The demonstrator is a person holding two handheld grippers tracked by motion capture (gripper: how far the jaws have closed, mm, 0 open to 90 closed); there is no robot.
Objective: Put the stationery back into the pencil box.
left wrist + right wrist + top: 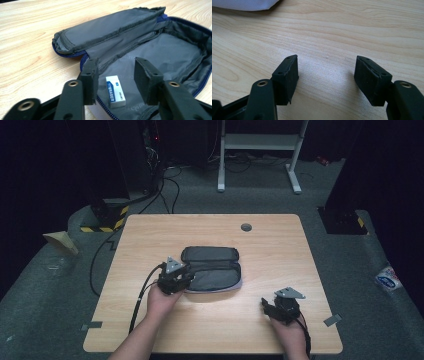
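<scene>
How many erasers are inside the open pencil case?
1. A white eraser lies on the grey lining of the open pencil case, near its front zipper edge, between the left gripper jaws, untouched. A fold or pocket might hide more.

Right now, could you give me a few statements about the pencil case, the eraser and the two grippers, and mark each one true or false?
1. The pencil case lies unzipped and open on the table. True.
2. A white eraser lies inside the pencil case. True.
3. The left gripper is clamped on the eraser. False: its jaws stand apart on either side above it, not pressing on it.
4. The right gripper holds a pen. False: its jaws are open over bare wood.
5. The right gripper rests inside the pencil case. False: it is off to one side of the case, near the table's front edge.
</scene>
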